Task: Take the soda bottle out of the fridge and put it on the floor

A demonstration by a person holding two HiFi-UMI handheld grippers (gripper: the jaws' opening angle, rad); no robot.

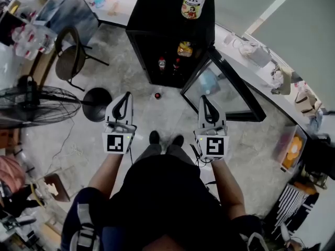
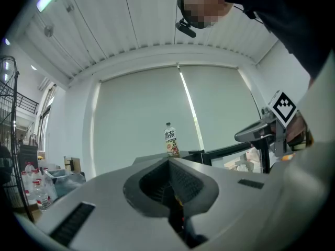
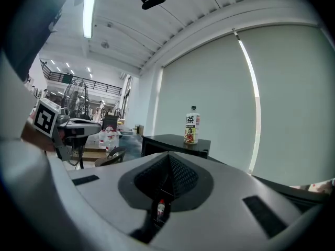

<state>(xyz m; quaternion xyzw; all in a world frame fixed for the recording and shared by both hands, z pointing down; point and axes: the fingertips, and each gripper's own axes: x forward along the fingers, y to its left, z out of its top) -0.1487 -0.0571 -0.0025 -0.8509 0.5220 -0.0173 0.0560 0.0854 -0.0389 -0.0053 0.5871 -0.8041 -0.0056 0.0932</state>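
The black fridge (image 1: 157,14) stands ahead with its glass door (image 1: 222,90) swung open to the right. A small red-capped soda bottle (image 1: 157,95) stands upright on the floor in front of it, and it also shows low down between the jaws in the right gripper view (image 3: 160,208). Two small bottles (image 1: 162,63) and an orange one (image 1: 184,48) remain on the fridge shelves. A tall tea bottle (image 1: 193,1) stands on the fridge top. My left gripper (image 1: 127,94) and right gripper (image 1: 204,98) hover side by side short of the soda bottle, both shut and holding nothing.
A standing fan (image 1: 36,106), a chair (image 1: 70,56) and a round black stool (image 1: 97,104) are to the left. A cluttered counter (image 1: 282,82) runs along the right. The person's feet (image 1: 165,138) are just behind the grippers.
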